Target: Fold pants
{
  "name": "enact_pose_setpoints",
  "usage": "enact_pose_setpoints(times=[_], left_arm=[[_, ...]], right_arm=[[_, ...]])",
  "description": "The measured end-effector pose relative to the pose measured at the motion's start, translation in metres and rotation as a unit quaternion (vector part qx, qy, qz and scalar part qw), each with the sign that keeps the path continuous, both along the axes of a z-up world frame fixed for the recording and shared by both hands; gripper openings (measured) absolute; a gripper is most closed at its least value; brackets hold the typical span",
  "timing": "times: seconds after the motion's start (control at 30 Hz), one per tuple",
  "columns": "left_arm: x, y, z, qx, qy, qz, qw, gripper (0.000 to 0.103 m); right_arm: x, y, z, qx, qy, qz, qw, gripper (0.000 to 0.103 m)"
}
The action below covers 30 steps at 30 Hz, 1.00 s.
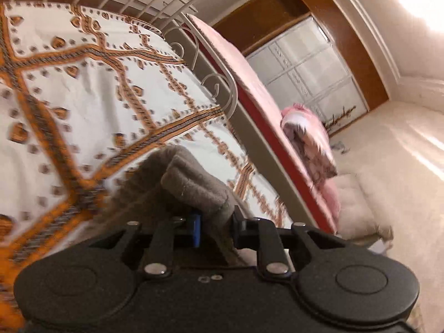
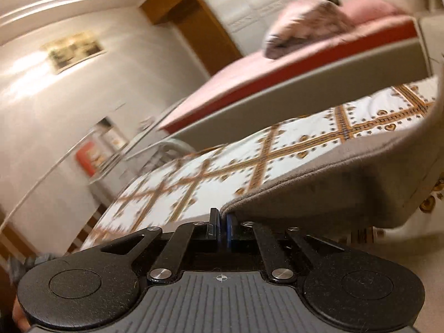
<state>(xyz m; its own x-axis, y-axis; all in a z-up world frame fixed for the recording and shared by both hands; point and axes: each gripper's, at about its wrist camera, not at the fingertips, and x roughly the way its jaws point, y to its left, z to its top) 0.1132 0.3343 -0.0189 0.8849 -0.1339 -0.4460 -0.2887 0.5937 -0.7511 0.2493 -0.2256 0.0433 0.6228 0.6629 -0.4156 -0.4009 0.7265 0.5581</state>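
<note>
My left gripper point(image 1: 215, 222) and right gripper point(image 2: 222, 222) each clamp the grey pants point(image 2: 319, 183) above the bedspread point(image 1: 97, 83).

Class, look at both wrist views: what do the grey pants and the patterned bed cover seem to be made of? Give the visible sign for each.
Grey pants: probably fleece or brushed knit, matte; the edges look fuzzy and thick. Patterned bed cover: likely thin woven cotton, matte, with fine creases and a flat orange print, though blur leaves this open.
</note>
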Motion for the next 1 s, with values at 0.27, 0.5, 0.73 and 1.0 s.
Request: enact_pose_setpoints(times=[0.27,0.5,0.73,1.0], left_arm=[[-0.02,-0.001,-0.05,0.024,0.091,-0.018,0.9954,0.01],[-0.024,-0.011,-0.024,0.059,0.071,-0.037,0.9951,0.01],[-0.024,-0.015,-0.039,0.068,0.1,-0.044,0.9917,0.011],[-0.035,-0.026,-0.003,0.11,0.12,-0.02,0.9865,0.025]], right_arm=[[-0.045,0.019,-0.103,-0.055,0.115,0.014,0.992,0.005],[-0.057,0.012,-0.07,-0.039,0.057,0.005,0.998,0.005],[-0.057,0.014,-0.089,-0.086,0.104,0.005,0.991,0.005],[-0.065,-0.019,-0.049,-0.062,0.067,-0.011,0.996,0.032]])
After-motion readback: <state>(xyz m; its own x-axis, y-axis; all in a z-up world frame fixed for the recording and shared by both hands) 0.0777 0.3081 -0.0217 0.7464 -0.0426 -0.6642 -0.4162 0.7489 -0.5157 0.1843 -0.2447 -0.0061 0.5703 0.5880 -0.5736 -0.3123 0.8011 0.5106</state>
